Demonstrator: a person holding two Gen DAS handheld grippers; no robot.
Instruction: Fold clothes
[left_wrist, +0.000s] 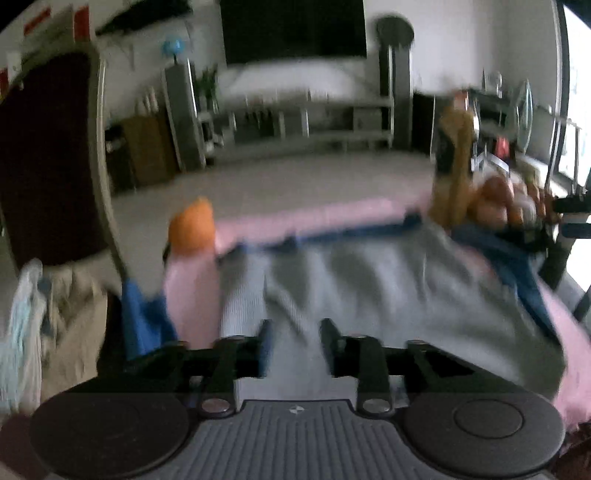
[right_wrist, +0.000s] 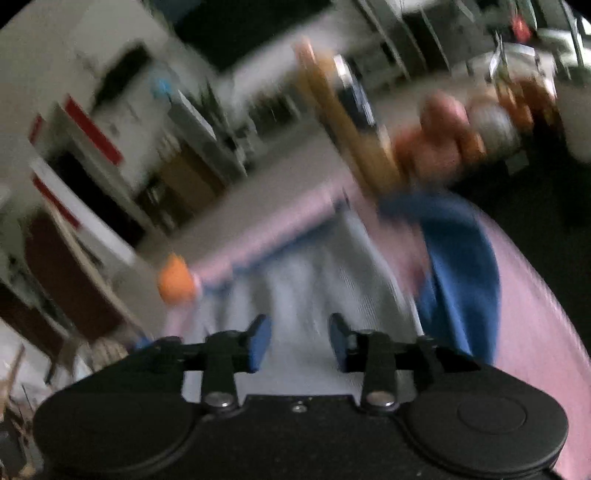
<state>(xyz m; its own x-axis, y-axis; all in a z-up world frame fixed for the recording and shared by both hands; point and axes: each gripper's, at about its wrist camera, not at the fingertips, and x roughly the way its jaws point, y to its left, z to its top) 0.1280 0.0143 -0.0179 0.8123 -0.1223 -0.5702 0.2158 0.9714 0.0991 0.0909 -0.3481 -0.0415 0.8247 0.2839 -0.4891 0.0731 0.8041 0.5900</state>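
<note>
A light grey garment (left_wrist: 388, 288) lies spread on a pink-covered surface (left_wrist: 295, 218), over a blue garment (left_wrist: 517, 266) that shows at its edges. My left gripper (left_wrist: 293, 332) is low over the grey garment's near edge, its jaws apart with grey cloth between and below them. In the right wrist view, my right gripper (right_wrist: 299, 339) is also over the grey garment (right_wrist: 314, 280), jaws apart, with the blue garment (right_wrist: 461, 266) to its right on the pink surface (right_wrist: 535, 314). Both views are blurred. The other gripper shows at the far right of the left view (left_wrist: 565, 218).
An orange ball-like object (left_wrist: 192, 229) sits at the pink surface's far left corner, also in the right view (right_wrist: 175, 282). A mustard-yellow item (left_wrist: 454, 162) and stuffed toys (left_wrist: 498, 199) stand at the far right. Bags (left_wrist: 22, 332) hang at left. A TV and shelves stand behind.
</note>
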